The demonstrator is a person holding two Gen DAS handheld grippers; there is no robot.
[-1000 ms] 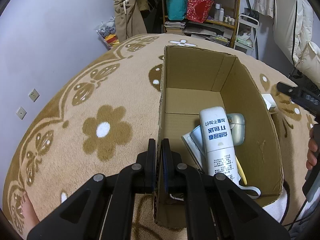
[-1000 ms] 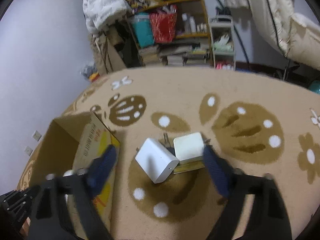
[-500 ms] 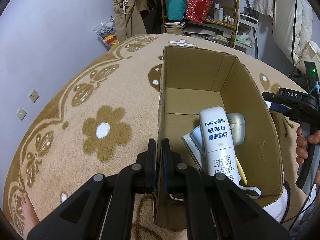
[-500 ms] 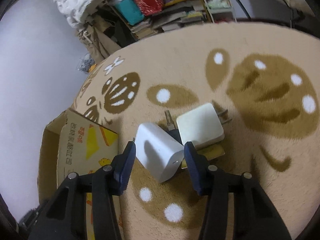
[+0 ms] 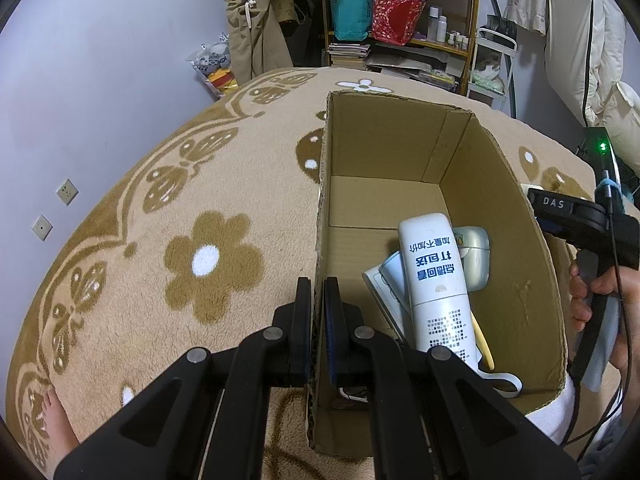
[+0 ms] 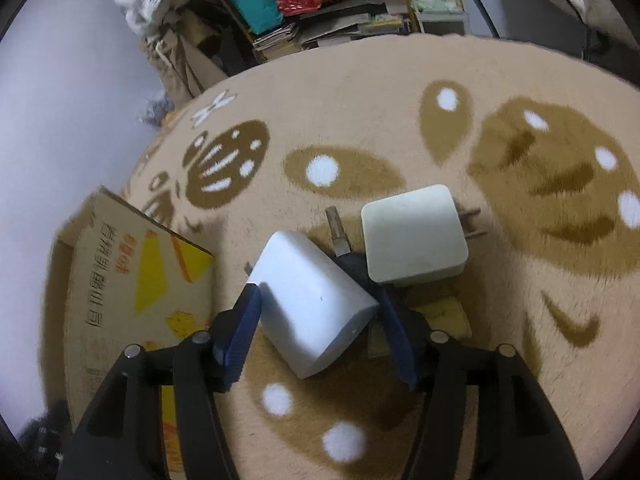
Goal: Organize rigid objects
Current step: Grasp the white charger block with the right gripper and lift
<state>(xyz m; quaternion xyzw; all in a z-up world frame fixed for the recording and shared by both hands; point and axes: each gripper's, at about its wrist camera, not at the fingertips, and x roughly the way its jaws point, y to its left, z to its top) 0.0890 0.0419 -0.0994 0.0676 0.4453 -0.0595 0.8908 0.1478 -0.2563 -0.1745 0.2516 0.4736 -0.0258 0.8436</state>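
My left gripper [image 5: 318, 284] is shut on the near left wall of an open cardboard box [image 5: 400, 140]. Inside the box lie a white bottle [image 5: 434, 280] with blue print, a pale grey device [image 5: 474, 256] and some flat items. On the carpet beside the box [image 6: 120, 280], a white charger block [image 6: 312, 300] sits between the blue pads of my right gripper [image 6: 316, 316]. Its jaws are opening, and the pads stand close along the block's sides without a clear squeeze. A cream charger [image 6: 414, 236] with metal prongs lies just beyond, touching a dark item between the two.
A yellow note [image 6: 444, 316] lies under the chargers. The hand [image 5: 592, 292] with the right gripper shows past the box's right wall. Cluttered shelves [image 5: 400, 20] and bags stand at the carpet's far edge. A bare foot [image 5: 56, 420] rests at the lower left.
My right gripper came down over the white charger and its wide jaws narrowed around it. In the left wrist view it moved in beside the box. The left gripper stayed put.
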